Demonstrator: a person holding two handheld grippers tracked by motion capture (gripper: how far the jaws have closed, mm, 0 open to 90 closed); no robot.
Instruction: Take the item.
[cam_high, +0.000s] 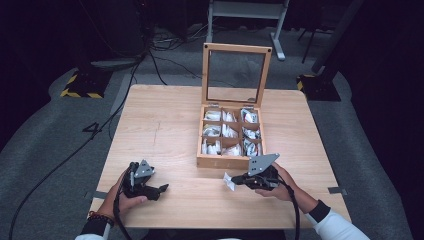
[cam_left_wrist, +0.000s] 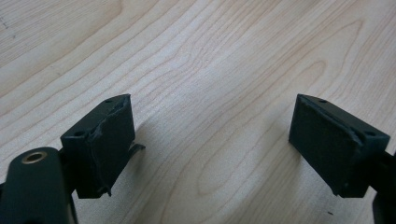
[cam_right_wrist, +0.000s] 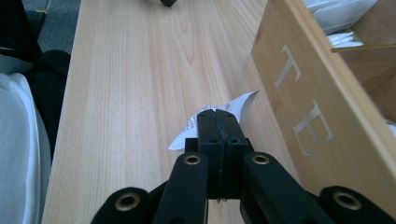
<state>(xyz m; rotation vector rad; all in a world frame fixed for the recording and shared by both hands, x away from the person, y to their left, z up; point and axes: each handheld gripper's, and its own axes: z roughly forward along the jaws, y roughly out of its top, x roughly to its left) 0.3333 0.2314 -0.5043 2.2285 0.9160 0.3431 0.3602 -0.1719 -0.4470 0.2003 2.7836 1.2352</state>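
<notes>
The right gripper (cam_right_wrist: 218, 114) clamps a small white paper sachet (cam_right_wrist: 243, 103) just above the pale wooden table (cam_high: 165, 130), near the compartmented wooden tea box (cam_high: 222, 161); the left gripper (cam_left_wrist: 210, 140) rests spread wide, grasping nothing, at near left.

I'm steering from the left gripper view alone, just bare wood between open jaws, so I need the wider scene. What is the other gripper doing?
Observer: The right gripper has its jaws shut on a white packet.
Operator: Where did that come from?
Observer: Cannot tell, but similar packets fill the compartments of a wooden box beside it.
Operator: Is the box open?
Observer: Yes, its glass-paned lid stands upright at the far side.
</notes>
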